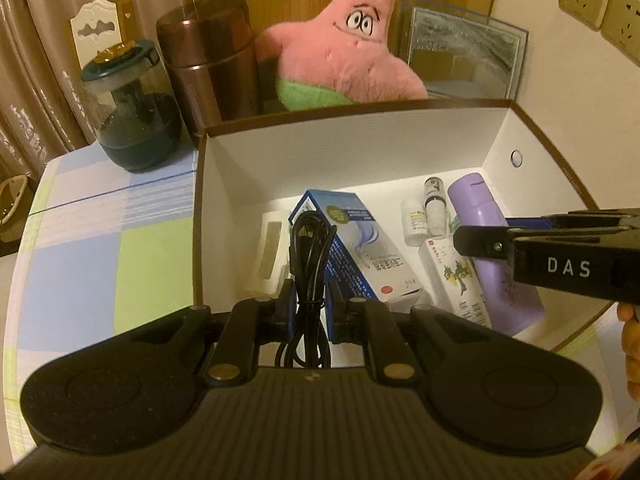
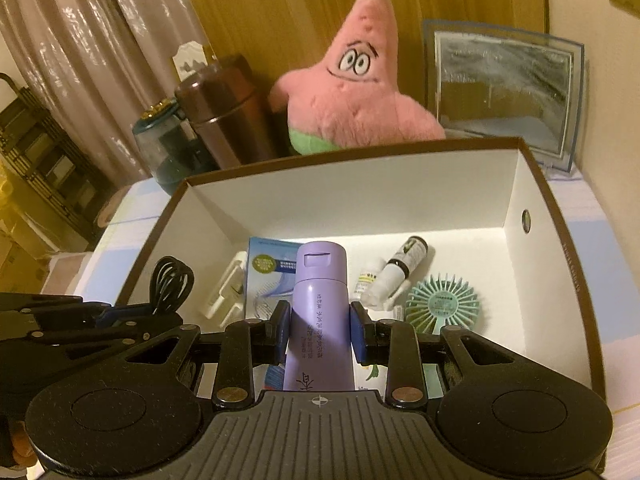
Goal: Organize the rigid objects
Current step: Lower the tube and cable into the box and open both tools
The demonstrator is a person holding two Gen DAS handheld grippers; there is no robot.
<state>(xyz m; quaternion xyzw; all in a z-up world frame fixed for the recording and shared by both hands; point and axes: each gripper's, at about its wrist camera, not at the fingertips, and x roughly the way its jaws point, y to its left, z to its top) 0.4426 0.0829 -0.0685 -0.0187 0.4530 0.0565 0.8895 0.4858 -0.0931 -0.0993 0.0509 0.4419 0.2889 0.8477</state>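
Note:
My left gripper (image 1: pixel 310 308) is shut on a coiled black cable (image 1: pixel 308 256) and holds it over the near left part of the open box (image 1: pixel 340 148). My right gripper (image 2: pixel 320 330) is shut on a purple bottle (image 2: pixel 320 312) over the box (image 2: pixel 360 196); the bottle also shows in the left wrist view (image 1: pixel 480 208). In the box lie a blue carton (image 1: pixel 360 240), a white adapter (image 1: pixel 270 248), small white dropper bottles (image 2: pixel 394 274), a white tube (image 1: pixel 456 276) and a teal mini fan (image 2: pixel 442 304).
Behind the box stand a pink starfish plush (image 1: pixel 352 44), a brown thermos (image 1: pixel 212 64), a dark glass jar (image 1: pixel 132 108) and a framed picture (image 1: pixel 464 48). The checked tablecloth (image 1: pixel 100 240) lies to the left. Wall sockets (image 1: pixel 600 4) are at the upper right.

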